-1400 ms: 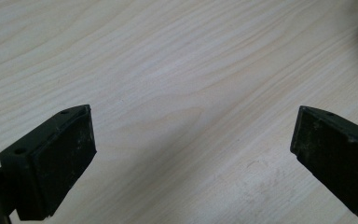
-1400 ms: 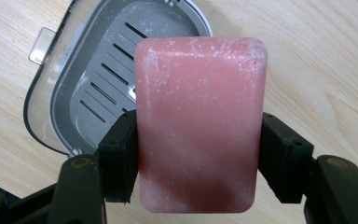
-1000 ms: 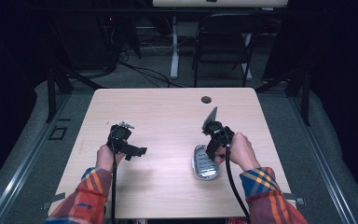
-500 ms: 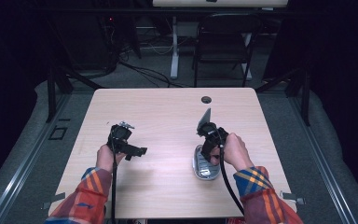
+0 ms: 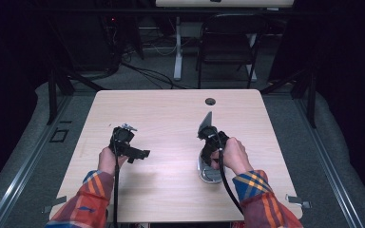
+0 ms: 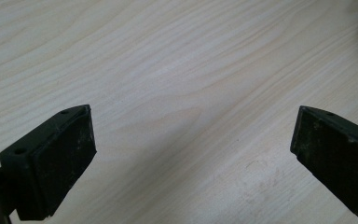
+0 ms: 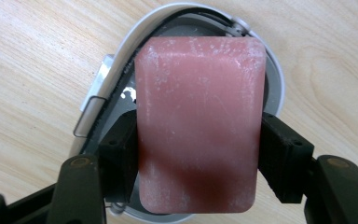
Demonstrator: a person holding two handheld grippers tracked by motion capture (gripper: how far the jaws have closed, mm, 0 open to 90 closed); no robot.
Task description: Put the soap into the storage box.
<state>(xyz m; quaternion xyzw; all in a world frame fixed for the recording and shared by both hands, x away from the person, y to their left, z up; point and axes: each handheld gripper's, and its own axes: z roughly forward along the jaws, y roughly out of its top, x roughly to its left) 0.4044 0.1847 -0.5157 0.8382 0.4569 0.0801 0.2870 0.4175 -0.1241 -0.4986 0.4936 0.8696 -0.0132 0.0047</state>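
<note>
A pink soap bar (image 7: 200, 121) is clamped between the two black pads of my right gripper (image 7: 199, 156), which is shut on its long sides. Directly under the bar lies a grey oval soap dish (image 7: 276, 79) with a white rim and a wire clip on one side. I cannot tell whether the bar touches the dish. In the high view, the right gripper (image 5: 210, 142) sits over the dish (image 5: 208, 175) at the table's right front. My left gripper (image 5: 134, 153) stands open at the left front; its jaws are wide apart over bare wood (image 6: 191, 93).
The light wooden table (image 5: 171, 114) has a round cable hole (image 5: 210, 101) near its far edge. A black chair (image 5: 228, 42) and cables stand on the floor behind it. Plaid sleeves enter from the front edge.
The right hand has shifted slightly left and toward the front, bringing the gripper more squarely over the dish. The left gripper has stayed put.
</note>
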